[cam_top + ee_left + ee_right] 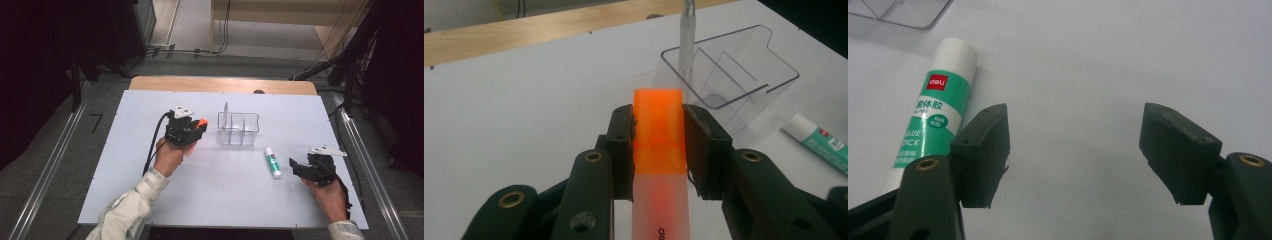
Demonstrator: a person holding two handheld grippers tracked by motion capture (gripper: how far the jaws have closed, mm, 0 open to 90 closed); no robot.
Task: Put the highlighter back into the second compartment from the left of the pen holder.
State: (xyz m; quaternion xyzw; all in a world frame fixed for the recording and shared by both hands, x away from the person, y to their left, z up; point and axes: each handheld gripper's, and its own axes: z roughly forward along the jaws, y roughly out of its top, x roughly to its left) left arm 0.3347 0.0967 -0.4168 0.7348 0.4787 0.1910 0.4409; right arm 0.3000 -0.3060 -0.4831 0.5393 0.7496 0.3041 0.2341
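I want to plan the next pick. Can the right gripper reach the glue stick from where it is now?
Probably yes. The right gripper stands open beside the glue stick, which lies alone on the table; nothing lies between them, and the clear organizer stands apart.

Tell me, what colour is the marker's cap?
Bright orange; the marker's cap shows best in the left gripper view.

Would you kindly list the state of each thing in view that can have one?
Highlighter: capped, clamped in the left gripper, off the table.
Organizer: upright, holding one pen in its left compartment.
Pen: standing upright.
Glue stick: capped, lying flat on the table.
Right gripper: open, empty, beside the glue stick.
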